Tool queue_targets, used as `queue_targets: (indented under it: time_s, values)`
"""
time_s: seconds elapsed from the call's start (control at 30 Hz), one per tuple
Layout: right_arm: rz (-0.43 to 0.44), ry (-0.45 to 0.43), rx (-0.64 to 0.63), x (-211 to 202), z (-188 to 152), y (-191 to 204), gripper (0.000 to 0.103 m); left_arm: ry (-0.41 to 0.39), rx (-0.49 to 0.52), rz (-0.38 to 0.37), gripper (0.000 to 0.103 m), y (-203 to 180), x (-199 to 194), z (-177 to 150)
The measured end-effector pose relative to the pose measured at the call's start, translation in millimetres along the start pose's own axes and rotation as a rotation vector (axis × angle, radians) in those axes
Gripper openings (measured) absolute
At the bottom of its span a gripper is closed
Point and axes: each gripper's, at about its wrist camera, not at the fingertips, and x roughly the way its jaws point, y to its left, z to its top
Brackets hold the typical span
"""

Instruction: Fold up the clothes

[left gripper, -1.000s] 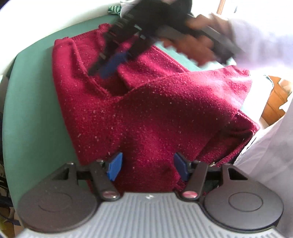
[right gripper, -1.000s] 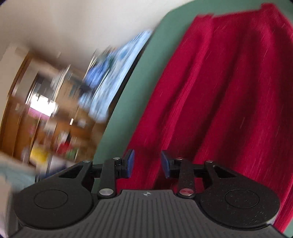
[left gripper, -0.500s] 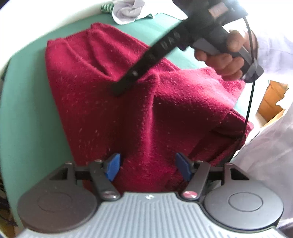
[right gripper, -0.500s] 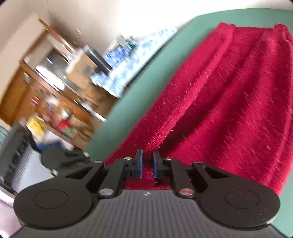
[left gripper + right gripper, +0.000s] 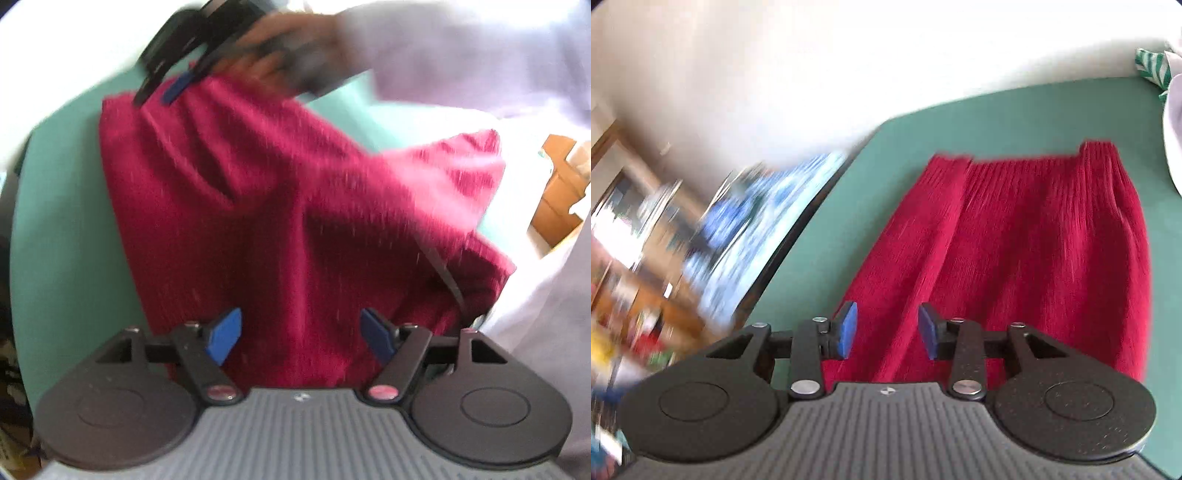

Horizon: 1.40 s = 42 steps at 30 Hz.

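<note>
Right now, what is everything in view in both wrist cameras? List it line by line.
Sweater: one, dark red, lying rumpled on the table.
Table: one, green top, under the sweater.
Striped cloth: one, green and white, far corner of the table.
Pale cloth: one, whitish, beside the striped one.
Cardboard box: one, brown, beyond the table edge.
Sleeve: white, person's.
Left gripper: black, blue pads, open over the sweater.
Right gripper: same, open, jaws just opened.
</note>
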Motion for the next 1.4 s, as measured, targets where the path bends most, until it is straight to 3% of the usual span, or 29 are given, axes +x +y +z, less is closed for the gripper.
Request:
queue_targets:
  time_s: [0.17,0.23,0.27,0.4,0.5,0.57,0.63,0.77,0.93,1.03,1.1,1.2,1.23,1.27,1.33,1.4]
  values:
    - [-0.085,-0.093,0.090,67,41,-9,0.035,-0.022,-0.008,0.006,0.072,-4,26,19]
    - [-0.087,-0.057,0.073,82,46,-6,0.010,0.007,-0.016,-0.001,0.072,-6,41,15]
    - [-0.107,-0.046,0.061,83,49,-6,0.005,0.000,-0.006,0.009,0.075,-9,43,11]
    - [-0.208,-0.097,0.021,80,52,2,0.003,-0.004,0.020,-0.010,0.079,-23,41,7]
    - [-0.212,-0.097,0.009,85,45,-2,0.010,-0.007,0.035,-0.004,0.080,-25,41,4]
    - [-0.213,-0.108,0.062,65,43,-4,0.024,-0.002,0.018,-0.004,0.079,-18,35,1]
    - [-0.152,-0.201,0.139,20,33,-7,0.032,-0.010,0.010,-0.006,0.079,-11,22,-5]
    - [-0.062,-0.208,0.196,-84,-15,-15,0.039,-0.041,0.018,-0.036,0.082,-7,-7,-30]
    - [-0.282,-0.164,0.219,-203,-127,-12,0.042,-0.037,0.075,-0.108,0.084,-11,-21,-68]
    - [-0.395,-0.153,0.264,-254,-192,-6,0.042,-0.041,0.143,-0.131,0.087,-14,-24,-83]
    - [-0.424,-0.163,0.276,-275,-226,-3,0.043,-0.045,0.193,-0.135,0.090,-16,-21,-90]
    - [-0.507,-0.111,0.302,-271,-255,8,0.045,-0.038,0.248,-0.129,0.095,-20,-22,-98]
    - [-0.536,-0.128,0.320,-274,-261,7,0.034,-0.032,0.264,-0.126,0.095,-22,-23,-100]
    - [-0.565,-0.146,0.338,-277,-267,7,0.032,-0.027,0.279,-0.122,0.095,-23,-24,-102]
    - [-0.651,-0.200,0.364,-294,-278,9,0.036,-0.016,0.299,-0.102,0.094,-22,-29,-107]
    - [-0.672,-0.257,0.410,-311,-281,2,0.045,-0.009,0.303,-0.064,0.092,-21,-36,-110]
